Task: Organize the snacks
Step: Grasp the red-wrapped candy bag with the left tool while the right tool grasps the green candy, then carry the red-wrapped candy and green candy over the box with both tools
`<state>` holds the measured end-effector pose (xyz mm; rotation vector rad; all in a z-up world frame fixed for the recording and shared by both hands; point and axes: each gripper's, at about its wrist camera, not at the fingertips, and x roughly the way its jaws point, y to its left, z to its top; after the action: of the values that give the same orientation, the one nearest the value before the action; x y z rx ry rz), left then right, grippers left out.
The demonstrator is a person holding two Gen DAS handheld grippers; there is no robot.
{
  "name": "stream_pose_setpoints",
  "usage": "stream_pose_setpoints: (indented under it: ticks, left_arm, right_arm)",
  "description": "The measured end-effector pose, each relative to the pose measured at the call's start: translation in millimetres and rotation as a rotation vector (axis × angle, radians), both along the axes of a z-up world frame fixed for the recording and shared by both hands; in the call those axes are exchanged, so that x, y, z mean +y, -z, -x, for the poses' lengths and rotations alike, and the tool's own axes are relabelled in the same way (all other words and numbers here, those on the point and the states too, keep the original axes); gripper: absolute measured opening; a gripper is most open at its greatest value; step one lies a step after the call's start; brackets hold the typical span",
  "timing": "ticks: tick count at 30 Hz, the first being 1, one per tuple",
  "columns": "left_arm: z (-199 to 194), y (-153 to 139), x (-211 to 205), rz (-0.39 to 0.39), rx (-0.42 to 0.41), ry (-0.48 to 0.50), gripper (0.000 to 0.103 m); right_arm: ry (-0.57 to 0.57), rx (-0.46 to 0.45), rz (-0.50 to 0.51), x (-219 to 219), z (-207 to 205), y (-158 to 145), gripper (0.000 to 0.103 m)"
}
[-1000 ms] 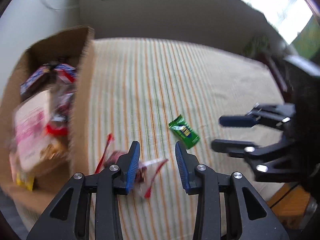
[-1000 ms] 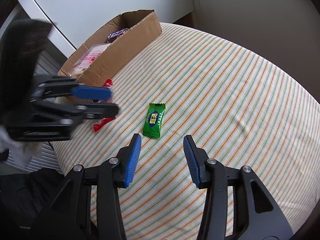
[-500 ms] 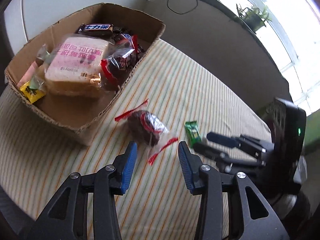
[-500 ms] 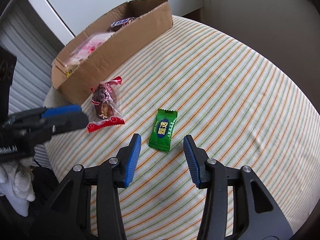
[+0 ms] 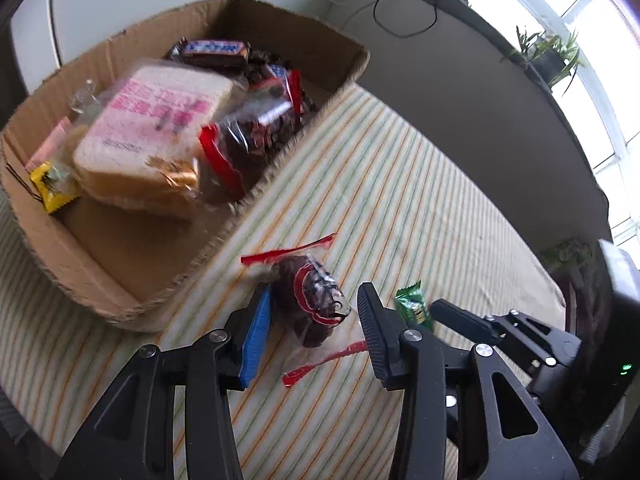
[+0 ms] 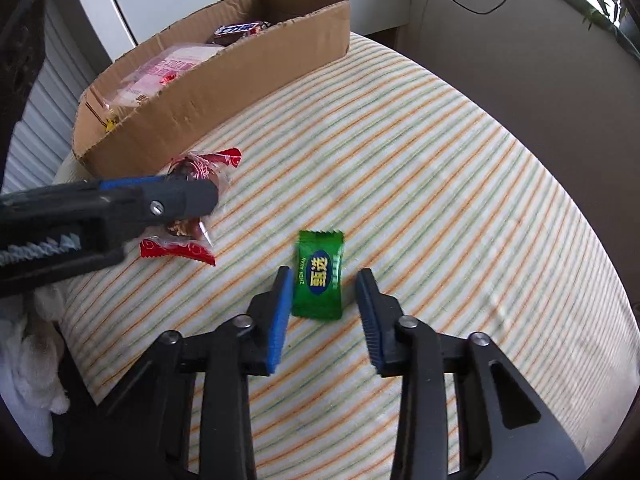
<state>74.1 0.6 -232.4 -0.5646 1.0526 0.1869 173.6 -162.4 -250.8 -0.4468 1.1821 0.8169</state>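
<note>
Pointing steeply down — right gripper (image 6: 322,304), jaws closing, astride green candy (image 6: 319,275).

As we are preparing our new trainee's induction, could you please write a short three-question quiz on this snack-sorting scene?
1. True or false: the green candy lies inside the cardboard box.
2. Which snack lies just outside the box? A) red-ended brown snack B) chocolate bar C) bread
3. What does the right tool straddle?
Key: 1 false; 2 A; 3 the green candy; the jaws have just been closing, not yet pressing it.
</note>
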Motion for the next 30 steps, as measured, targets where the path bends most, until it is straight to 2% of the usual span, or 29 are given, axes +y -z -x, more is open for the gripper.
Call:
stream_pose_setpoints:
  ticks: [2,4,12,16,25,30]
  left_arm:
    - [-3,4,-6,-0.031,0.011,0.026,0.043]
    - [-4,5,-10,-0.056,0.011,0.054,0.043]
    - [-9,6,-14,-0.094,-0.003,0.102,0.042]
    - [-7,6,-16,-0.093,-0.014,0.12,0.039]
    - [-6,2,-25,-0.078,-0.021,0.187,0.035]
    - [-5,-3,-33,-0.072,-0.023,0.217,0.034]
  right_arm:
    - [0.007,0.009,0.0,-5,-4,-1,0.027]
    - [0.009,0.017,-0.002,-9,-6,-1,0.026]
    - [-0.019,0.031,0.013,-2,-8,-1,0.027]
    - [-0.019,0.026,0.024,0,-8,-2,0.025]
    - [0.129,0.059,-0.049,-29,-18,-14,0.025]
    - [0.168,0.051,-0.059,-41,-17,-20,0.025]
